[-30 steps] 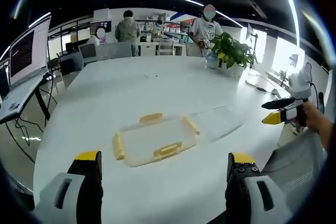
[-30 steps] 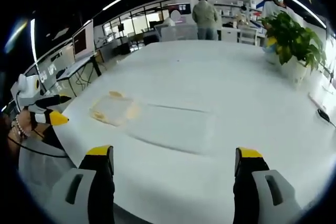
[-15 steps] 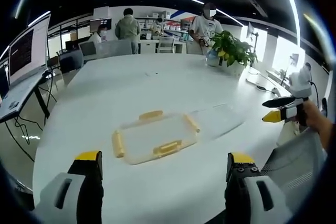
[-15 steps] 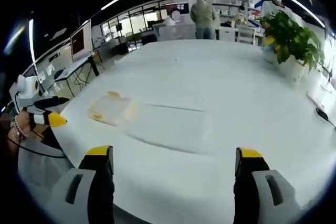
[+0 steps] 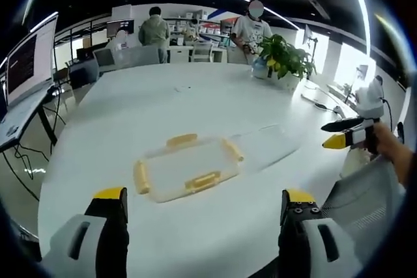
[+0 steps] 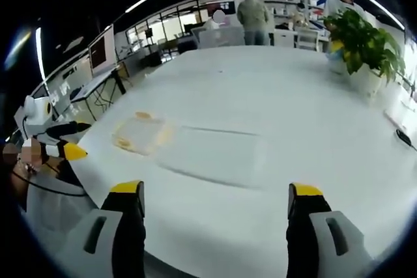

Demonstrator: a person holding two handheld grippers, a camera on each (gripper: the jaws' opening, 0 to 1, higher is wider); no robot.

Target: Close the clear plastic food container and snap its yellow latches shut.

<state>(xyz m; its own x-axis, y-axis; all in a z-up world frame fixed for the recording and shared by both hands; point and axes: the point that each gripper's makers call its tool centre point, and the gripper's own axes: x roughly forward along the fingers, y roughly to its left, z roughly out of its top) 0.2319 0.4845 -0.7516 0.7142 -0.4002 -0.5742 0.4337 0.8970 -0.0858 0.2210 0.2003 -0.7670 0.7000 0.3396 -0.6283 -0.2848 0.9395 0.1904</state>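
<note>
A flat clear lid (image 5: 186, 168) with yellow latches (image 5: 202, 181) on its sides lies on the white table (image 5: 163, 105). Just to its right lies the clear plastic container (image 5: 268, 145), faint against the table. My left gripper (image 5: 203, 196) hovers open short of the lid with nothing between its jaws. In the right gripper view the lid (image 6: 138, 136) sits at left and the container (image 6: 218, 155) at centre. My right gripper (image 6: 215, 191) is open and holds nothing. Each gripper also appears in the other's view: the right gripper (image 5: 344, 136) and the left gripper (image 6: 64, 148).
A potted plant (image 5: 281, 63) stands at the table's far right. People (image 5: 155, 30) stand by desks beyond the far end. A monitor (image 5: 26, 63) is at left. A grey chair back (image 5: 365, 193) is near the right edge, and a cable (image 6: 405, 140) lies on the table.
Both views have shifted slightly with the hands. The lid and the container lie where they were, and both grippers stay open.
</note>
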